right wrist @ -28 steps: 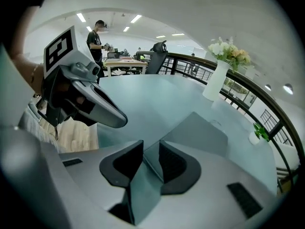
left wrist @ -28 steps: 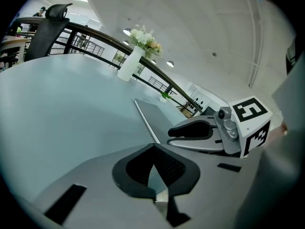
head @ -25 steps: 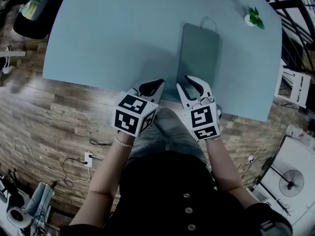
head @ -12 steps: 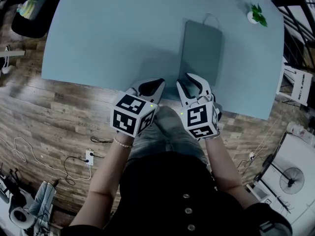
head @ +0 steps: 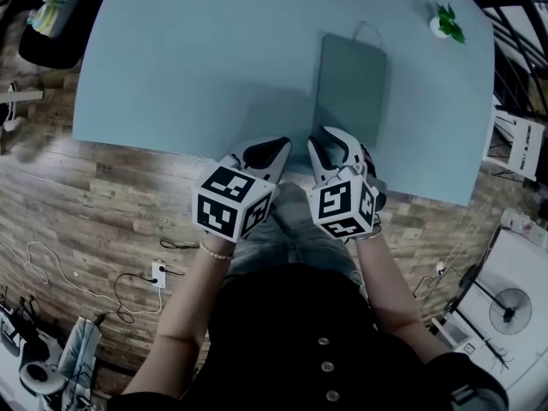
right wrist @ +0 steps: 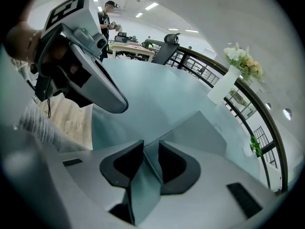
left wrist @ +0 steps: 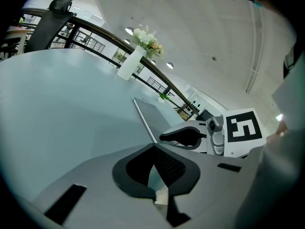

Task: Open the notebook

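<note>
Grey notebook (head: 349,84) lies closed, nothing lifted yet. My right hand-held gripper (right wrist: 147,144), jaws parted and just narrowing, straddles its near edge. My left hand-held gripper (left wrist: 153,148) is pressed together, empty.

Left gripper (head: 278,146), right gripper (head: 328,139) by closed notebook (head: 349,84) on table (head: 188,58).

Pale blue table (head: 188,58), small potted plant (head: 443,26) near its far corner, wood-plank floor (head: 103,204) below.
</note>
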